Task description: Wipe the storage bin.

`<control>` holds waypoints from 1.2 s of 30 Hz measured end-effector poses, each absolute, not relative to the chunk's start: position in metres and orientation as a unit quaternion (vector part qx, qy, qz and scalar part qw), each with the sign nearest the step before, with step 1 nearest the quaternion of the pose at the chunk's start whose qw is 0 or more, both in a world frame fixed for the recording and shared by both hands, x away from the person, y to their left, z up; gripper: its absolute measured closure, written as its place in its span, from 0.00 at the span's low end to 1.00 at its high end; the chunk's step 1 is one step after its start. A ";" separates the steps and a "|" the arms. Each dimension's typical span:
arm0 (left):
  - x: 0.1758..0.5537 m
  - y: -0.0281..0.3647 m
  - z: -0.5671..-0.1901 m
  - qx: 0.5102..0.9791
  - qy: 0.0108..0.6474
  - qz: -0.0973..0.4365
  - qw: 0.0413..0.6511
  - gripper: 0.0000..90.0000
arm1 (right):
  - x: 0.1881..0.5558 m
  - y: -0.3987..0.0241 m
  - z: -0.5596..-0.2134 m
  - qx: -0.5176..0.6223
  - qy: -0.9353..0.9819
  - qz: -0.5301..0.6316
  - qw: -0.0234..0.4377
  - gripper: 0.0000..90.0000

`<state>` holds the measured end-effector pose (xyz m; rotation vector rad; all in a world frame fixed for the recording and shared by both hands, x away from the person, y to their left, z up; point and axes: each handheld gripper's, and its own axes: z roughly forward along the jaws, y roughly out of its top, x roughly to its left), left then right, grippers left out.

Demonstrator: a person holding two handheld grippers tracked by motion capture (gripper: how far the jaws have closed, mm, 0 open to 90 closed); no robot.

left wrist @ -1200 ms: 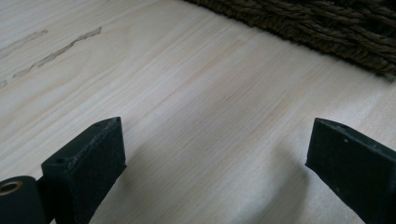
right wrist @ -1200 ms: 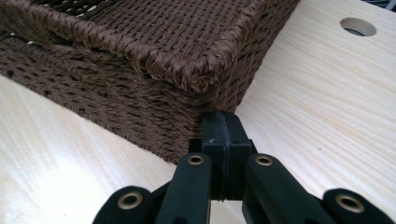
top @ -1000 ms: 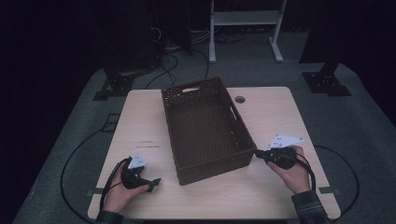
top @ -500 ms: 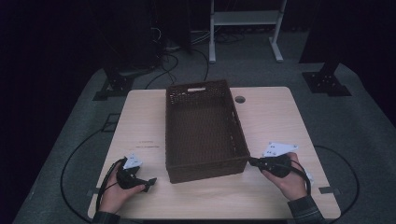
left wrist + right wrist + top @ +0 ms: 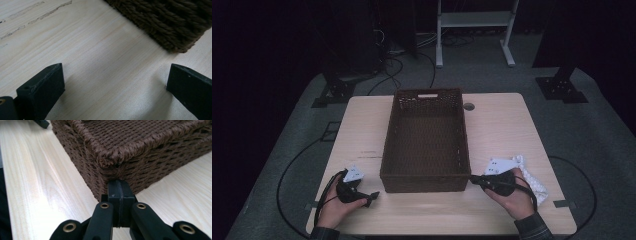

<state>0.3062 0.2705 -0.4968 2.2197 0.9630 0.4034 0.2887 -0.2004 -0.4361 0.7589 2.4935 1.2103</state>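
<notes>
On the table (image 5: 362,125), a brown woven basket (image 5: 427,140) stands in the middle, its long sides running near to far and roughly parallel with the table edges. It rests flat, upright and empty. The weave is dark, tight and rope-like, with a rolled rim and a handle slot cut into the far wall. No damage is apparent.

The right gripper (image 5: 474,178) lies low at the basket's near right corner. Its jaws are clenched together with nothing between them, and the closed tip presses against the corner of the basket (image 5: 130,152), as the right gripper view shows at close range. The work in hand appears to be nudging the basket square on the table; judged from its present alignment, that is largely done, and little beyond a fine correction and withdrawal of the tip seems left.

The left gripper (image 5: 371,196) rests on the table near the basket's near left corner, apart from it. Its jaws stand released and wide, with only bare wood between them, and the basket's corner (image 5: 175,27) lies just beyond.

A white crumpled cloth (image 5: 532,180) lies on the table beside the right hand (image 5: 514,197), untouched.
</notes>
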 end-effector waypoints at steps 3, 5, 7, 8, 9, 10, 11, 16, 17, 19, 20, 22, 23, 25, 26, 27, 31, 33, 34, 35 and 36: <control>0.306 0.271 -0.497 0.853 0.367 0.155 0.338 0.00 | 0.288 -0.198 -0.436 0.257 0.862 0.414 0.137 0.99; 0.306 0.272 -0.498 0.851 0.366 0.156 0.343 0.00 | 0.288 -0.200 -0.436 0.262 0.861 0.414 0.139 0.99; 0.305 0.272 -0.498 0.852 0.363 0.155 0.345 0.00 | 0.289 -0.203 -0.436 0.268 0.859 0.413 0.141 0.99; 0.305 0.273 -0.498 0.853 0.361 0.154 0.344 0.00 | 0.289 -0.204 -0.436 0.273 0.857 0.413 0.143 0.99; 0.305 0.273 -0.499 0.852 0.361 0.155 0.346 0.00 | 0.289 -0.206 -0.437 0.278 0.856 0.412 0.144 0.98; 0.305 0.273 -0.499 0.851 0.361 0.156 0.348 0.00 | 0.290 -0.207 -0.437 0.281 0.855 0.410 0.145 0.97; 0.305 0.273 -0.499 0.851 0.360 0.156 0.349 0.00 | 0.290 -0.209 -0.438 0.286 0.854 0.409 0.147 0.96; 0.304 0.274 -0.500 0.849 0.361 0.158 0.352 0.00 | 0.291 -0.217 -0.448 0.314 0.850 0.395 0.149 0.84; 0.304 0.274 -0.500 0.849 0.361 0.158 0.353 0.00 | 0.291 -0.219 -0.451 0.320 0.850 0.391 0.150 0.81; 0.304 0.274 -0.500 0.849 0.361 0.158 0.353 0.00 | 0.291 -0.222 -0.456 0.332 0.848 0.386 0.147 0.76; 0.304 0.274 -0.500 0.849 0.361 0.158 0.353 0.00 | 0.291 -0.224 -0.458 0.336 0.848 0.383 0.148 0.73; 0.304 0.274 -0.500 0.849 0.361 0.158 0.353 0.00 | 0.290 -0.227 -0.464 0.344 0.846 0.379 0.150 0.64; 0.304 0.274 -0.500 0.848 0.361 0.158 0.353 0.00 | 0.290 -0.227 -0.464 0.344 0.846 0.379 0.150 0.64; 0.304 0.274 -0.500 0.849 0.361 0.158 0.353 0.00 | 0.288 -0.229 -0.466 0.347 0.845 0.376 0.154 0.59; 0.304 0.274 -0.500 0.849 0.361 0.158 0.353 0.00 | 0.288 -0.229 -0.468 0.346 0.845 0.377 0.154 0.56; 0.304 0.274 -0.500 0.849 0.361 0.158 0.353 0.00 | 0.288 -0.230 -0.469 0.346 0.847 0.374 0.155 0.54; 0.304 0.274 -0.500 0.848 0.361 0.158 0.353 0.00 | 0.286 -0.232 -0.475 0.349 0.849 0.367 0.152 0.48; 0.304 0.274 -0.500 0.848 0.361 0.158 0.353 0.00 | 0.286 -0.232 -0.477 0.353 0.848 0.367 0.149 0.44; 0.304 0.274 -0.500 0.848 0.361 0.158 0.353 0.00 | 0.286 -0.232 -0.478 0.353 0.849 0.366 0.148 0.41; 0.304 0.274 -0.500 0.848 0.361 0.158 0.353 0.00 | 0.286 -0.232 -0.479 0.355 0.848 0.365 0.146 0.39; 0.304 0.274 -0.500 0.849 0.361 0.158 0.353 0.00 | 0.286 -0.233 -0.480 0.355 0.849 0.364 0.145 0.37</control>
